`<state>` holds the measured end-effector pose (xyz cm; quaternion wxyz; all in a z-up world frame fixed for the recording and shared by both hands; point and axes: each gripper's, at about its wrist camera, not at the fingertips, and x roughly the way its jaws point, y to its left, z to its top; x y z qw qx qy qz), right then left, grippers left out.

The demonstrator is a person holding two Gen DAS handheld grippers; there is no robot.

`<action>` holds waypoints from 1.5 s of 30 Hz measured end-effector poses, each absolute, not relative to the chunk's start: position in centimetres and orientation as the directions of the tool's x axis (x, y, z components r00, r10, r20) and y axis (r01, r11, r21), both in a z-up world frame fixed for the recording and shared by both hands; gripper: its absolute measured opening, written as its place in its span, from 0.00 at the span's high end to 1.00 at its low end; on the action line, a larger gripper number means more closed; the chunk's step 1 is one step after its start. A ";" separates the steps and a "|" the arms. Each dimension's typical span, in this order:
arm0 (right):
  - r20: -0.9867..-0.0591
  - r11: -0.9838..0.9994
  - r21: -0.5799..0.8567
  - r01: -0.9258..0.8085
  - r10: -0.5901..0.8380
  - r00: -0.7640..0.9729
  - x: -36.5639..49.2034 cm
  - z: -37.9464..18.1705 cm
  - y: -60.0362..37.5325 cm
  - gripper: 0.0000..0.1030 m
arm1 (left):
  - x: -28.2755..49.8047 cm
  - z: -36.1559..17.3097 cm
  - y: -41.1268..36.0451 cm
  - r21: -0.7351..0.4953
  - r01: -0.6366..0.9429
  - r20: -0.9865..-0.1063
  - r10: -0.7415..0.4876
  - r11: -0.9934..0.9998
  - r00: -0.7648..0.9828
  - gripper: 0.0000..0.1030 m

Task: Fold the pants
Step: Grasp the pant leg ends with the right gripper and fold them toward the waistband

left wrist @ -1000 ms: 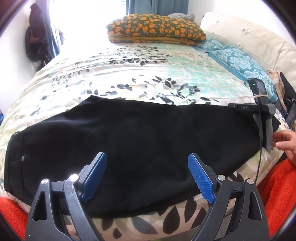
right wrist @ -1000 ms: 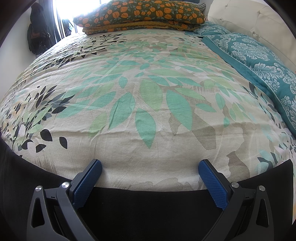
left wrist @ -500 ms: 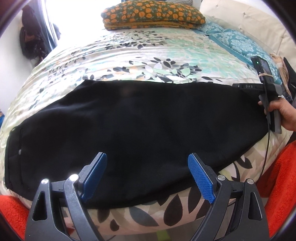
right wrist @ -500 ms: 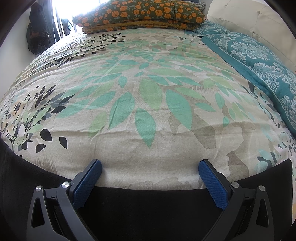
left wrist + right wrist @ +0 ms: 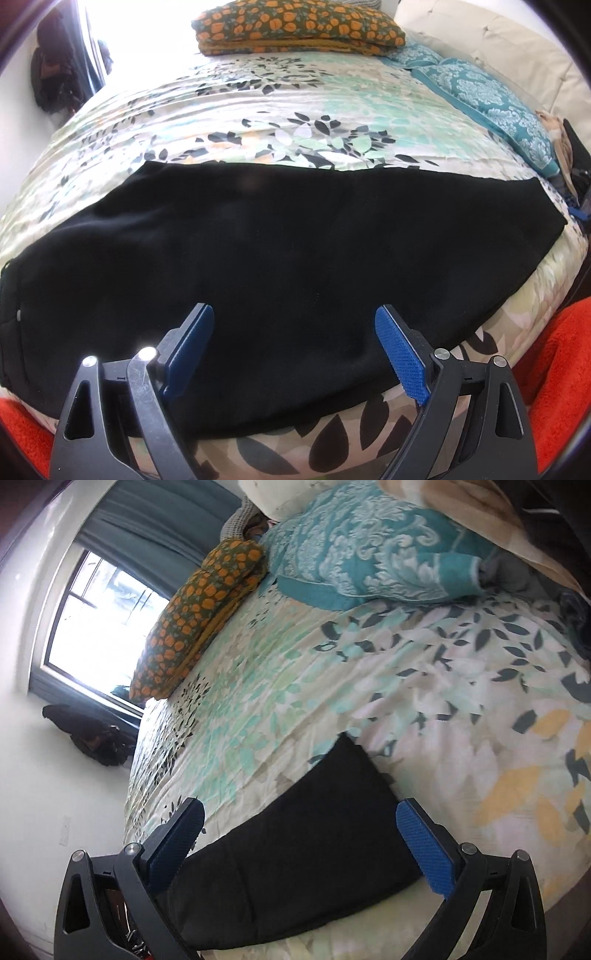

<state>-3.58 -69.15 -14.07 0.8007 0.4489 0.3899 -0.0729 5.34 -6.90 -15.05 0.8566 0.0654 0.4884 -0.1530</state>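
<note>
pants: long black soft-fabric pants lie flat across the near part of the leaf-print bedspread, folded lengthwise into one long band; waistband end at the far left, leg end at the right.
leg end: in the right wrist view the hem is a straight, squared edge lying on the bedspread.
texture: matte, dark fabric with faint ripples; the bedspread is smooth cotton with fine wrinkles.
left gripper: blue ribbed pads spread wide, holding nothing, over the near edge of the pants.
right gripper: jaws released, straddling the leg end, camera tilted.
beyond the pants: bare bedspread up to an orange-dotted cushion and a teal damask pillow.
near edge: red fuzzy fabric below the bedspread.
</note>
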 end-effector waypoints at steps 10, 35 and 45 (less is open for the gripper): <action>-0.698 0.456 0.711 0.536 0.360 0.620 -4.3 -19.7 -67.9 0.02 | 7.4 -14.2 -5.7 -0.042 0.255 -0.843 -0.171 0.966 0.510 0.12; -0.452 0.522 0.844 0.127 0.564 0.691 -0.6 -9.6 -46.1 0.81 | 8.1 -15.1 -1.8 -0.241 0.185 -0.859 -0.298 0.953 0.416 0.12; -0.584 0.664 0.747 0.020 0.642 0.498 5.4 -17.0 -18.8 0.79 | 6.7 -14.7 9.5 -0.314 -0.069 -0.829 -0.238 0.947 0.505 0.12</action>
